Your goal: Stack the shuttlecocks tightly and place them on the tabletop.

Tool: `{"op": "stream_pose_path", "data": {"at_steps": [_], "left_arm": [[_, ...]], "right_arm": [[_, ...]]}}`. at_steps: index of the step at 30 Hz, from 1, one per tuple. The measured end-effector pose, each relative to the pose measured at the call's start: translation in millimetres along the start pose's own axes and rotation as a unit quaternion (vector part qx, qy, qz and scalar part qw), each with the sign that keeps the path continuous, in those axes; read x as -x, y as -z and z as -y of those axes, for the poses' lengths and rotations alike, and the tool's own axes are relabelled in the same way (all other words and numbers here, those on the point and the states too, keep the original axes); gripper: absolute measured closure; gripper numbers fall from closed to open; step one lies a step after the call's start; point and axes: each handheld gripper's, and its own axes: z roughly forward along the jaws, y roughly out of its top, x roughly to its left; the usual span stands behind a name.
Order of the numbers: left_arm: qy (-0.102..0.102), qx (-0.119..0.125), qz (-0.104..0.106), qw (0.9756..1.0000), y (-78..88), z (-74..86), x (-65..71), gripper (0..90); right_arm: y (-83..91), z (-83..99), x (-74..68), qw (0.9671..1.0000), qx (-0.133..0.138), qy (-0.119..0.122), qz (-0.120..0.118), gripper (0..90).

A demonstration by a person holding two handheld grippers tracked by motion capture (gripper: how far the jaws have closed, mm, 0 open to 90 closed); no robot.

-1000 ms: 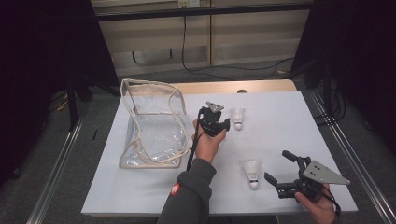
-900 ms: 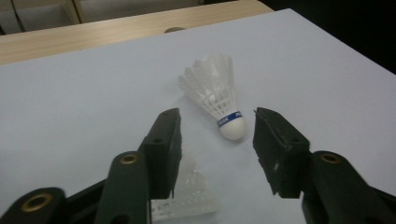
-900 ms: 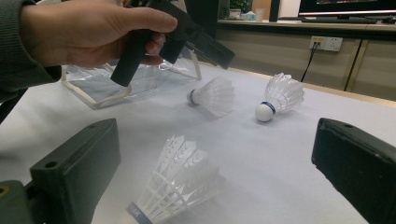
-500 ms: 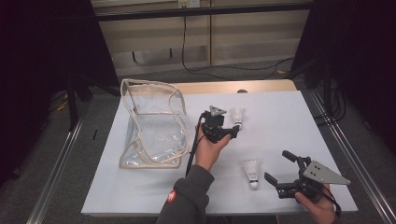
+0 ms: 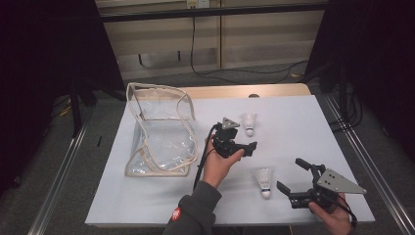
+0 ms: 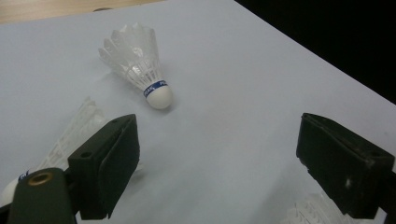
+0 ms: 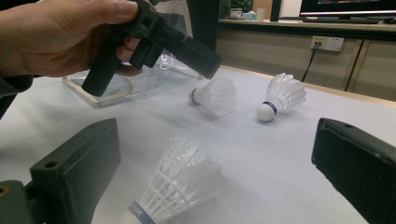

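1. White feathered shuttlecock [image 5: 249, 122] lay on the desk [image 5: 303, 127] just beyond the left hand-held gripper [image 5: 243, 146], whose empty jaws had just been opening.
2. Judged next: close on it, then carry it to the clear plastic bag [image 5: 159, 132].
3. Right hand-held gripper [image 5: 292, 177] hung open and empty beside a second white shuttlecock [image 5: 264, 179].

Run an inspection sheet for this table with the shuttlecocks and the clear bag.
Surface: white table top, wooden strip at far edge.
Job's things: three shuttlecocks lying down: far shuttlecock, near shuttlecock, middle shuttlecock under the left gripper; clear bag at left.
Clutter: nothing seen.
Grippers: left gripper open, jaws just been opening, nothing between them; right gripper open, near shuttlecock before it.
Cables: gripper cable; floor cable.
Surroundings: dark curtains, wall socket.
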Motion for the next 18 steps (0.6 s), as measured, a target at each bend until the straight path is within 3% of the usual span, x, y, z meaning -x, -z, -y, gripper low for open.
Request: {"op": "stream_pose_path", "data": {"at_steps": [6,18], "left_arm": [[-0.019,-0.003,0.006,0.9998,4.1,3.6,4.7,10.3],[-0.023,-0.008,0.017,0.9996,10.7,15.0,9.0,8.8]], "right_arm": [[0.4,-0.2,-0.2,1.0000,-0.001,-0.003,0.000,0.7],[0.6,-0.3,0.0,1.0000,-0.002,-0.003,-0.001,0.9]]}}
